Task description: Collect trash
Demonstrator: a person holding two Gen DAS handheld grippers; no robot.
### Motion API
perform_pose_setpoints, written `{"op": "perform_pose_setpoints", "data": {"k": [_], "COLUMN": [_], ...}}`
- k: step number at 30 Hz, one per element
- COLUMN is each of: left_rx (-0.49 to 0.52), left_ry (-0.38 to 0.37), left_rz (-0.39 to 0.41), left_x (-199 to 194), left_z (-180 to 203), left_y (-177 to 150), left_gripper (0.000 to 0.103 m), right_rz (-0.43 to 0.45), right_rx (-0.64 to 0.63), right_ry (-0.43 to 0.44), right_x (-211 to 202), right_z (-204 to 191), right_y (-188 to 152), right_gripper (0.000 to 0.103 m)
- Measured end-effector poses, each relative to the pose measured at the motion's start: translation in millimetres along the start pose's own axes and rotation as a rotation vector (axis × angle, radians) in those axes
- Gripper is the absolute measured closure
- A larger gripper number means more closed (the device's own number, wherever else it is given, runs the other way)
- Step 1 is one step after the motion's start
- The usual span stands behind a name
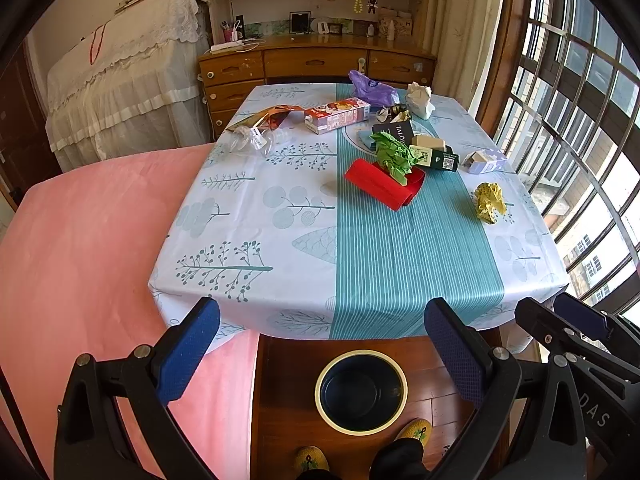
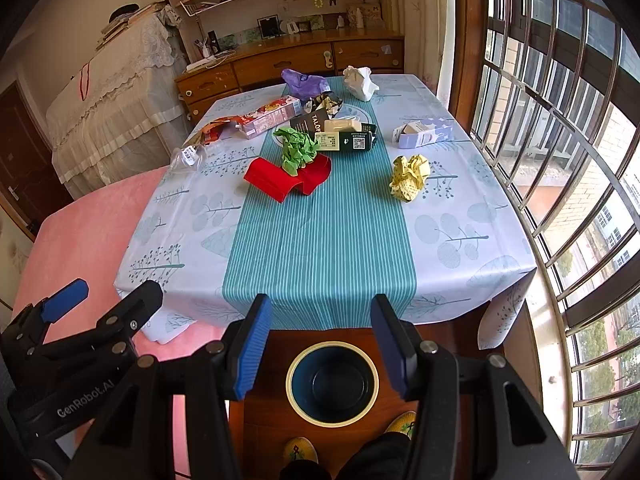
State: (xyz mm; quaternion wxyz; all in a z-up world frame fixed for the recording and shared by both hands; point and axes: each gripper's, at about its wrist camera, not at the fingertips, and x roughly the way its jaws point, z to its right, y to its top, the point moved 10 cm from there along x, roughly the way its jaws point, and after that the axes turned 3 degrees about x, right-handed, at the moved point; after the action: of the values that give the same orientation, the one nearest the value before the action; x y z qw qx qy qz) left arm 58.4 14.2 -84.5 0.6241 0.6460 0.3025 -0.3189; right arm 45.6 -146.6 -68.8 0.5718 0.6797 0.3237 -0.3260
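Both pairs of jaws stand wide apart and hold nothing: our left gripper [image 1: 322,350] and right gripper [image 2: 322,344] hang off the near edge of the table [image 1: 248,240], touching none of the litter. Below us on the floor sits the bin [image 2: 333,385], dark inside. Trash lies toward the table's far half: a red wrapper [image 2: 288,178] under crumpled green paper [image 2: 298,148], a yellow wad [image 2: 410,176] to the right, and a carton [image 2: 272,116] far left.
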Motion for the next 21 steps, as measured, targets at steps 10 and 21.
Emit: {"op": "perform_pose_setpoints", "data": {"k": [10,21], "left_rx": [0.004,0.023], "left_ry": [0.003,0.007], "left_rz": [-0.002,0.000], "left_x": [1.4,0.4], "left_z": [-2.1,-0.7], "left_y": [-1.9,-3.7], "left_gripper": [0.002,0.002], "right_rz": [-0.010,-0.021], "right_rx": [0.015,0.026], "right_ry": [-0.009,-0.006], "right_x": [-0.9,2.0], "right_z": [3.9,-2.0], "right_y": [-6.4,-8.7], "right_gripper": [0.051,0.044]}}
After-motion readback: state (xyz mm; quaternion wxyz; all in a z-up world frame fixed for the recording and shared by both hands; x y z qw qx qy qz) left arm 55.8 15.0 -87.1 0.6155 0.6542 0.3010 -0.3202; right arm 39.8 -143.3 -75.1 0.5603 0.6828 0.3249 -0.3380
